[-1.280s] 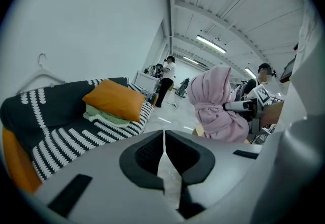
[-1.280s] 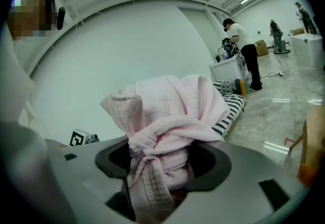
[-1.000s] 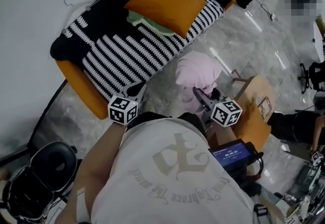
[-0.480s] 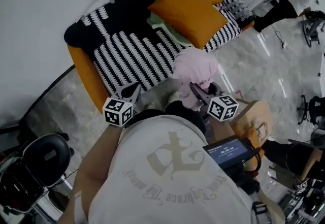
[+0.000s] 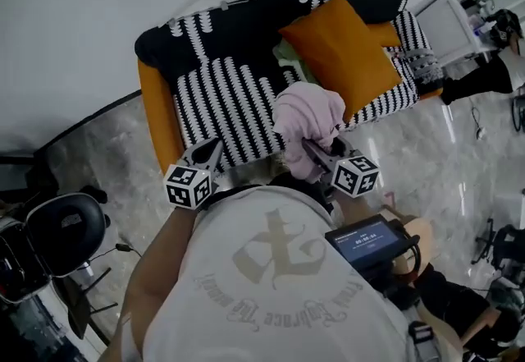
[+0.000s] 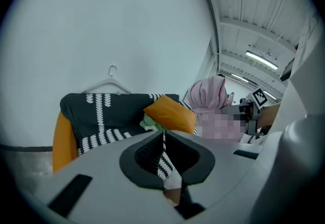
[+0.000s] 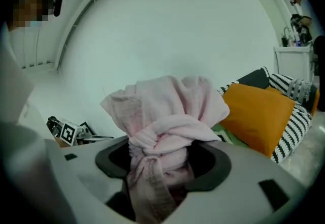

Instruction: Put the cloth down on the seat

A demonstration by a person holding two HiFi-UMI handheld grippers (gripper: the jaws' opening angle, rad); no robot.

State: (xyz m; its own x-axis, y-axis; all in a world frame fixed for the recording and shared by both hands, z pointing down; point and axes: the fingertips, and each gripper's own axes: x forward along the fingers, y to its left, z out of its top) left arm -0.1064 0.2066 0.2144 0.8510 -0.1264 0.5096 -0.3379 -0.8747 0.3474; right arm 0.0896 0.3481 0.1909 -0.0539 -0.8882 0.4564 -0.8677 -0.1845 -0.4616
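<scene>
Our right gripper [image 7: 160, 169] has its jaws pinched on the knotted waist of the pink cloth [image 7: 167, 111]. The cloth bunches above them, held in the air just short of the striped sofa seat [image 5: 230, 106] at 12 o'clock. We judge it light, soft and floppy; the knot gives the surest hold. At 9 o'clock, our left gripper [image 6: 163, 136] has its jaws pressed together on nothing. The orange cushion [image 5: 349, 52] lies at 1 o'clock.

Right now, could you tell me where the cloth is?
Head view, centre: the cloth is clamped in the right tongs, at the sofa's front edge, near the cushion.
</scene>
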